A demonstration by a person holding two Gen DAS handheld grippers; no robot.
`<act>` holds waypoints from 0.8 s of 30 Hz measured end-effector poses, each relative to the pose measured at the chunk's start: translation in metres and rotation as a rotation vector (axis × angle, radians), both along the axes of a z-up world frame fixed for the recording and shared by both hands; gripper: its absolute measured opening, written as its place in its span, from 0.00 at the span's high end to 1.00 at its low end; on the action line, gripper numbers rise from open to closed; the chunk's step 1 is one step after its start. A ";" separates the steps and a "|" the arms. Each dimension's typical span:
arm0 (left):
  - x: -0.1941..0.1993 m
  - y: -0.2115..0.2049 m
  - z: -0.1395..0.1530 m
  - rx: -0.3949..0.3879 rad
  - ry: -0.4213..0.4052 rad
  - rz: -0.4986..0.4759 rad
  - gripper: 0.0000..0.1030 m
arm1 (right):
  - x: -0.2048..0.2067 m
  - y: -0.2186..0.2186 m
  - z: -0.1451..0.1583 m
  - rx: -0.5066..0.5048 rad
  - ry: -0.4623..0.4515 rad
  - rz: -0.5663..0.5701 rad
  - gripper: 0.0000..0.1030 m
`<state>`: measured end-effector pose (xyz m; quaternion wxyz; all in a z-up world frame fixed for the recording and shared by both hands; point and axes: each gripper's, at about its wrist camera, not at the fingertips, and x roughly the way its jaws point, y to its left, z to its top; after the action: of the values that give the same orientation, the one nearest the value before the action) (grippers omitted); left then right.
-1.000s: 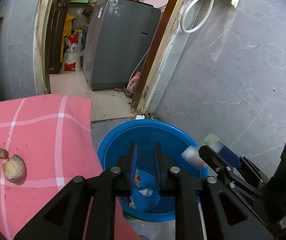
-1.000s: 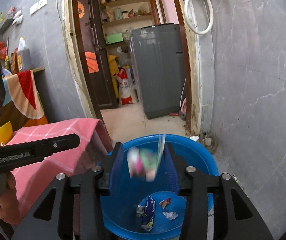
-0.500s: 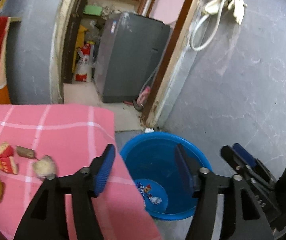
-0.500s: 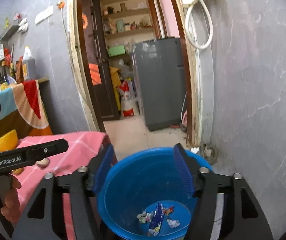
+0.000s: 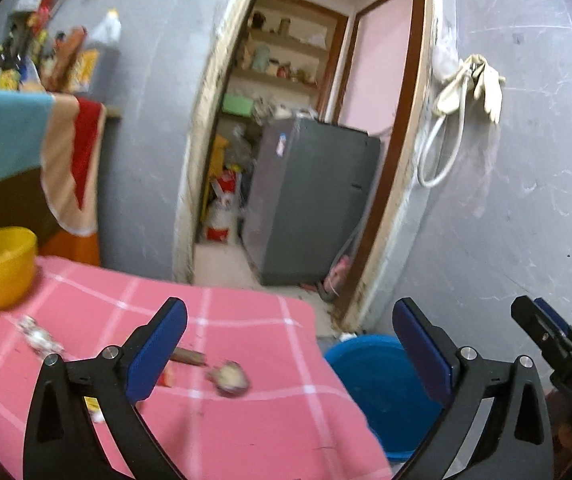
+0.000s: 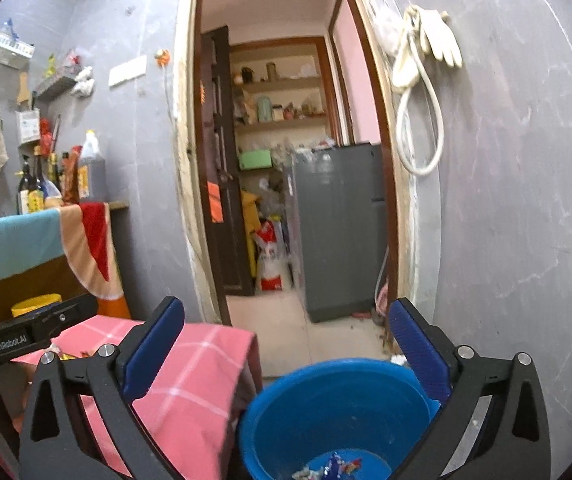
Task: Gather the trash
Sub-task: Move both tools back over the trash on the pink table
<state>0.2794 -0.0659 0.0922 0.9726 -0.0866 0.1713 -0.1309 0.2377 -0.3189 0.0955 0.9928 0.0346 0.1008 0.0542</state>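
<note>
Looks like we're between drops: both the left gripper (image 5: pixel 286 344) and right gripper (image 6: pixel 286 344) are spread wide, holding nothing. Wrappers sit in the blue tub (image 6: pixel 325 412); more scraps (image 5: pixel 228 376) lie on the pink cloth (image 5: pixel 246 432) to the left, so grabbing those is probably next.

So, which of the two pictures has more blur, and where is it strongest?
Left wrist view: more blur, strongest on the trash scraps on the pink cloth; its gripper fingers stay sharp. Right wrist view: clearer, doorway slightly smeared, blue tub readable.
</note>
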 end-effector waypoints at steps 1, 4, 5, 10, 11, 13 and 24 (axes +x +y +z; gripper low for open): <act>-0.004 0.003 0.001 0.005 -0.013 0.006 0.02 | -0.002 0.005 0.002 0.000 -0.014 0.008 0.00; -0.017 0.015 0.007 0.024 -0.059 0.027 0.02 | -0.009 0.018 0.008 -0.004 -0.055 0.032 0.00; -0.021 0.019 0.008 0.028 -0.071 0.033 0.02 | -0.011 0.022 0.010 -0.005 -0.066 0.040 0.00; -0.037 0.043 0.016 0.039 -0.117 0.076 0.02 | -0.021 0.048 0.017 0.002 -0.124 0.086 0.00; -0.040 0.047 0.017 0.041 -0.124 0.083 0.02 | -0.022 0.053 0.019 0.003 -0.134 0.092 0.00; -0.047 0.057 0.019 0.053 -0.143 0.107 0.02 | -0.025 0.063 0.022 0.004 -0.157 0.107 0.00; -0.068 0.112 0.015 0.086 -0.188 0.219 0.02 | -0.031 0.111 0.021 -0.007 -0.226 0.176 0.00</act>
<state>0.2110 0.0466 0.1071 0.9957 -0.0505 0.0742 -0.0240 0.2067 -0.2075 0.1163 0.9894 0.0160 -0.0091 0.1441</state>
